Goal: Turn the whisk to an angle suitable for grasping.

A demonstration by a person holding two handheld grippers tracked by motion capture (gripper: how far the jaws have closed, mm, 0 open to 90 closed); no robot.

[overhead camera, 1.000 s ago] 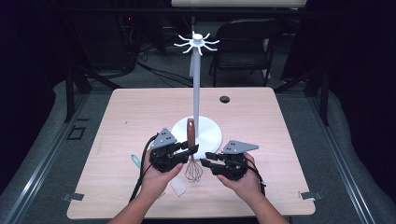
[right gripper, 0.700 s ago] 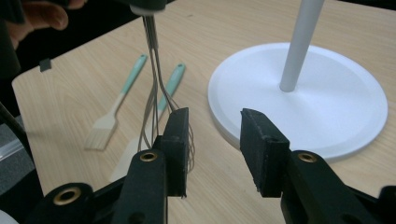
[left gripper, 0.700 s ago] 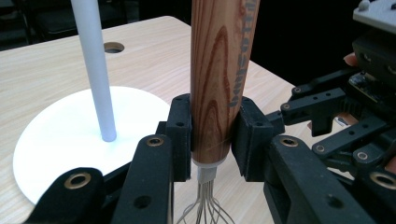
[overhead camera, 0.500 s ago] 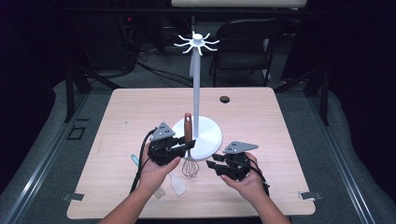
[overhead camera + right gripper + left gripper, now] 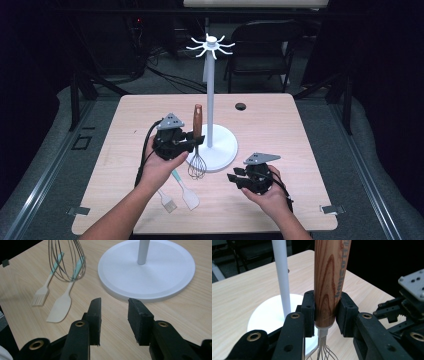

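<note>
While upright, whisk (image 5: 329, 282) between left hand-held gripper (image 5: 325, 312) pads.

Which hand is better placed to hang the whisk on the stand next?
Left. The left tongs are already clamped on the whisk, holding it upright beside the stand. The right tongs are open with nothing between them, low over the table.

Left gripper (image 5: 192, 142), clamped on whisk (image 5: 197, 150): stand pole (image 5: 282, 277) just beyond jaws, white base (image 5: 225, 150) beneath. Right gripper (image 5: 114, 317), jaws parted: bare table (image 5: 105, 293) ahead; base beyond; spatula (image 5: 62, 303) and brush (image 5: 42, 293) off left.
</note>
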